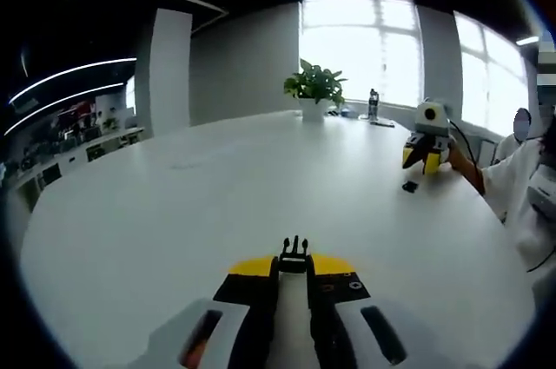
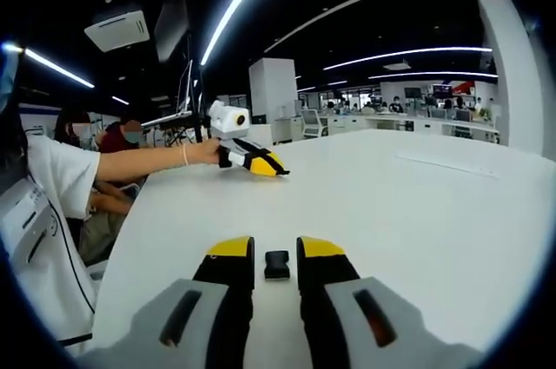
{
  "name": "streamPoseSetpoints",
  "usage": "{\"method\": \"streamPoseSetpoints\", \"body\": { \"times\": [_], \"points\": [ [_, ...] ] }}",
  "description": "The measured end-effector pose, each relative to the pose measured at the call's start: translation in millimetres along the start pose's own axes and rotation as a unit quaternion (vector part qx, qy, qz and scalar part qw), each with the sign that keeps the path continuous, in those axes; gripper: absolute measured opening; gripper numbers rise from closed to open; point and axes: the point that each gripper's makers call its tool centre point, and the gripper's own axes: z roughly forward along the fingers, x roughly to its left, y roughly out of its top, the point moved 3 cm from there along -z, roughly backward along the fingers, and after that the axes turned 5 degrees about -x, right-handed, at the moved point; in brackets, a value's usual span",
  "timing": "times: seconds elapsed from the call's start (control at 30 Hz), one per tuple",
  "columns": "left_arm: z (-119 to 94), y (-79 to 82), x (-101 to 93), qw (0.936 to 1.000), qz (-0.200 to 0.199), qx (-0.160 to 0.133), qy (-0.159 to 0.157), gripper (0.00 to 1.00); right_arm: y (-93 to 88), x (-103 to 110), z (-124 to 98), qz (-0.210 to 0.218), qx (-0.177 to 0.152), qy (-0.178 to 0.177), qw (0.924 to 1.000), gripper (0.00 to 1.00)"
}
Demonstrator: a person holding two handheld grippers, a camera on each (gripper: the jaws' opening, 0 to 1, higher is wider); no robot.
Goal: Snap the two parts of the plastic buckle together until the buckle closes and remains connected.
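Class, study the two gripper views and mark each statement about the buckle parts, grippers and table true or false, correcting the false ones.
1. The left gripper holds the pronged buckle part. True.
2. The two buckle parts are already snapped together. False: the socket part lies apart, in front of the right gripper.
3. The right gripper grips the socket part. False: its jaws are open.
4. A potted plant stands on the white table. True.

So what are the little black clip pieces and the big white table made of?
The pronged buckle piece between the left tongs looks like black moulded plastic: thin, crisp prongs with a dull sheen. The socket piece between the right tongs looks the same. The table seems smooth matte white laminate, softly reflecting window light, though that's a guess.
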Motion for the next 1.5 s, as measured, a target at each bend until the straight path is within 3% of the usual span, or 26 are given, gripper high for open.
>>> {"method": "streamPoseSetpoints", "body": {
  "times": [0.27, 0.53, 0.8, 0.93, 1.07, 1.3, 1.5],
  "points": [
    [13, 9.1, -57.4, 0.9969, -0.003, 0.005, -0.078, 0.12, -1.5, 2, 1, -0.005, 0.005, 0.008, 0.9999, 0.19],
    [23, 13.1, -94.9, 0.9953, 0.011, 0.013, -0.095, 0.12, -2.6, 0, -1, -0.014, 0.011, 0.002, 0.9998, 0.21],
    [31, 22.1, -97.7, 0.9954, -0.020, -0.008, -0.094, 0.12, -4.7, -2, -1, -0.030, 0.022, -0.005, 0.9993, 0.22],
    [33, 30.7, -110.8, 0.9940, -0.034, -0.023, -0.101, 0.12, -3.8, -3, -1, -0.038, 0.024, -0.003, 0.9990, 0.23],
    [35, 32.8, -131.7, 0.9948, -0.007, -0.002, -0.102, 0.12, -6.1, -3, 3, -0.037, 0.031, -0.001, 0.9988, 0.23],
    [36, 37.9, -141.2, 0.9955, 0.009, -0.009, -0.094, 0.12, -11.9, -2, 4, -0.045, 0.049, 0.003, 0.9978, 0.24],
    [21, 61.2, -142.4, 0.9915, -0.013, -0.079, -0.103, 0.12, -13.6, -3, 4, -0.052, 0.057, 0.000, 0.9970, 0.24]
  ]
}}
